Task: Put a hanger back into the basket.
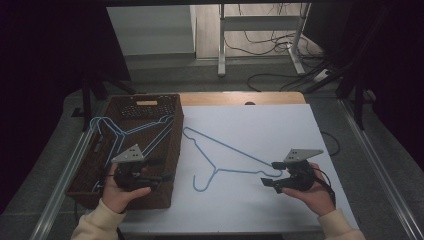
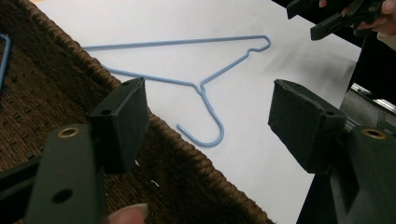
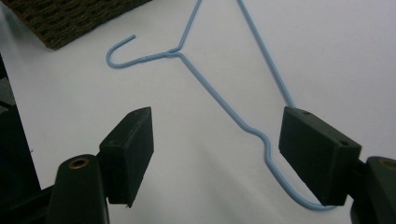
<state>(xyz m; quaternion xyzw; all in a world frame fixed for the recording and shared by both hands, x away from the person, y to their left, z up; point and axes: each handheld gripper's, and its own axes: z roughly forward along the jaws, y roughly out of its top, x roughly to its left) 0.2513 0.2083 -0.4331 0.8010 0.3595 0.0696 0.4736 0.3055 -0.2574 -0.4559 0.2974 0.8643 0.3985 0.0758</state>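
Note:
A light blue wire hanger [image 1: 227, 157] lies flat on the white table top [image 1: 270, 125], hook toward the front. My right gripper [image 1: 270, 173] is open, low over the hanger's right shoulder bend; in the right gripper view the wire [image 3: 219, 98] runs between the parted jaws of the gripper [image 3: 217, 140] and curls under the right one. My left gripper [image 1: 162, 169] is open above the right front part of a brown wicker basket [image 1: 172, 150]. The left gripper view looks past this gripper [image 2: 210, 121] and the basket rim [image 2: 182, 137] to the hanger [image 2: 201, 86].
Two or three more blue hangers [image 1: 125, 132] rest in the basket at the table's left. The right gripper [image 2: 336, 16] appears far off in the left gripper view. Behind the table are desk legs [image 1: 221, 45] and floor cables [image 1: 270, 40]. Dark curtains flank both sides.

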